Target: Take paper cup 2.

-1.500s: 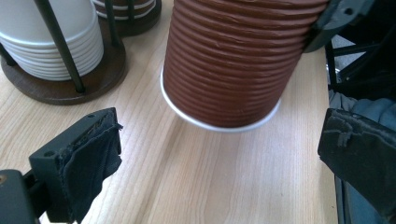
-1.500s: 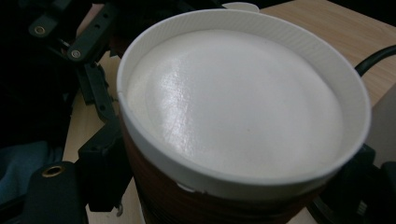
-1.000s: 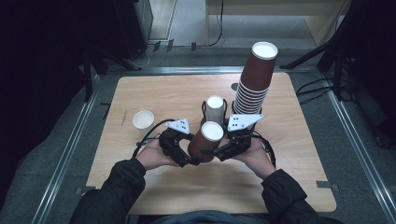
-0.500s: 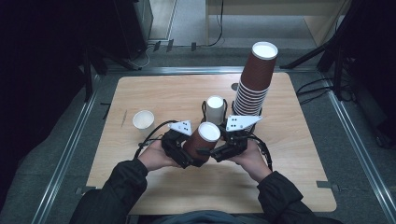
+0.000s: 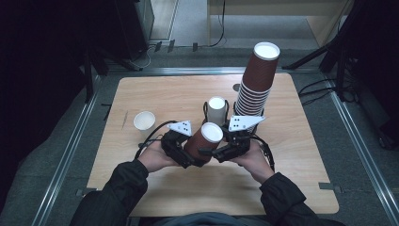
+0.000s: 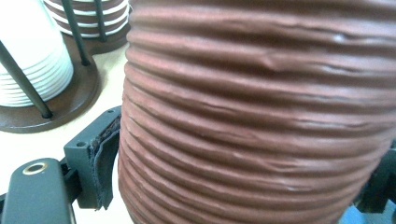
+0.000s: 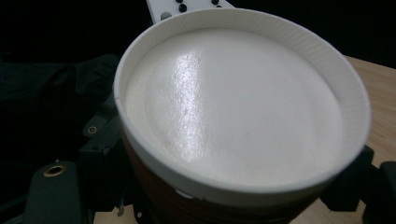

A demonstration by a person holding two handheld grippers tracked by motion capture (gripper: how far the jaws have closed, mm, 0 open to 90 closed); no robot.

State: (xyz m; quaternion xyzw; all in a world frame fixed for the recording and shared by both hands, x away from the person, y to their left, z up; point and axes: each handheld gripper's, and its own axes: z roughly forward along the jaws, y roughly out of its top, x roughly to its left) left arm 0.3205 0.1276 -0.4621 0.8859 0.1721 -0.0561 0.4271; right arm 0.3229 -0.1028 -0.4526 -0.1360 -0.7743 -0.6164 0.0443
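Note:
A brown ribbed paper cup [image 5: 201,142] is held bottom-up and tilted above the table's front middle. My left gripper [image 5: 181,150] grips it from the left and my right gripper [image 5: 223,150] from the right. In the left gripper view the ribbed wall [image 6: 252,116] sits between the jaws. The left gripper [image 6: 243,182] has just been closing, and its pad [image 6: 102,163] presses the cup's side. In the right gripper view the cup's white base [image 7: 233,102] faces the camera, and the right gripper [image 7: 233,191] hugs the wall below the rim.
A tall stack of upturned brown cups [image 5: 256,87] stands at the right rear. Beside it a white cup stack [image 5: 217,109] sits in a wire holder. A single white cup [image 5: 144,120] stands upright on the wooden table [image 5: 291,183] at the left.
The left gripper's jaws have drawn in against the brown cup, which now leans a little more to the left. Both hands have stayed where they were.

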